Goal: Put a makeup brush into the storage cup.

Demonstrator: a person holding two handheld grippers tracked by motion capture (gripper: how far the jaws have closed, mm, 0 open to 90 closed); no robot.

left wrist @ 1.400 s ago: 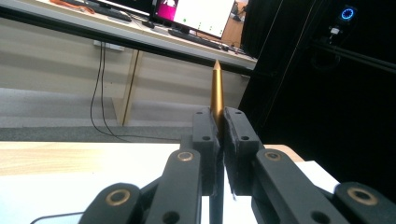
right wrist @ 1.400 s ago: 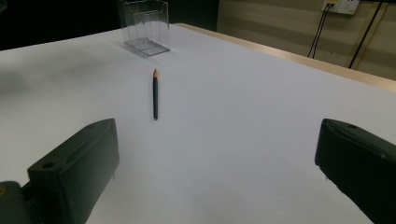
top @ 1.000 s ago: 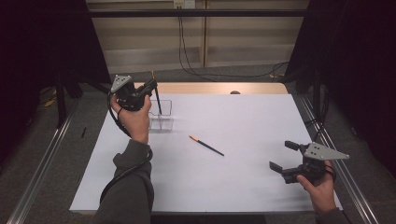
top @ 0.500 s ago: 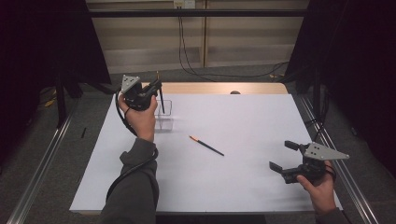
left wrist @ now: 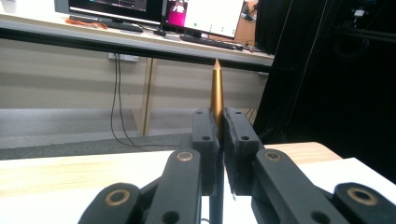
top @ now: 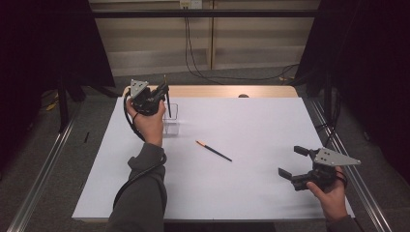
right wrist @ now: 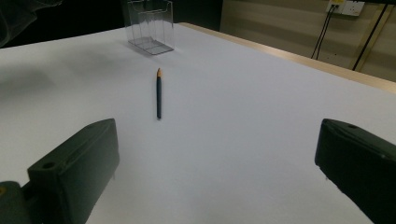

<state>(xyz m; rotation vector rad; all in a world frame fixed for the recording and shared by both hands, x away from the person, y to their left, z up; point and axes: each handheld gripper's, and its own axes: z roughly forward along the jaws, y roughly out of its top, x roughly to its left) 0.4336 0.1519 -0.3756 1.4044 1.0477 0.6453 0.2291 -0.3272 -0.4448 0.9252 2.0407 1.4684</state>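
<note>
My left gripper (top: 162, 92) is shut on a gold pencil (top: 167, 99) and holds it almost upright at the table's far left. In the left gripper view the pencil (left wrist: 216, 88) points its tip up from between the closed jaws of the gripper (left wrist: 220, 135). Its lower end hangs at a clear plastic box (top: 170, 121); I cannot tell whether it is inside. A dark pencil with an orange tip (top: 213, 151) lies on the white table top (top: 251, 193). My right gripper (top: 291, 161) stands open at the near right, with the lying pencil (right wrist: 159, 95) and the clear box (right wrist: 150, 25) well ahead of its jaws (right wrist: 217, 140).
The white sheet leaves a wooden strip (top: 227, 92) bare at the table's far edge. Cables (top: 191, 53) hang down the wall behind. Metal rails (top: 43, 169) run along both sides of the table. Monitors (left wrist: 196, 14) sit on a shelf beyond.
My left gripper has shifted a little to the right with the gold pencil, closer over the clear box. The right gripper and the lying pencil have stayed put.
</note>
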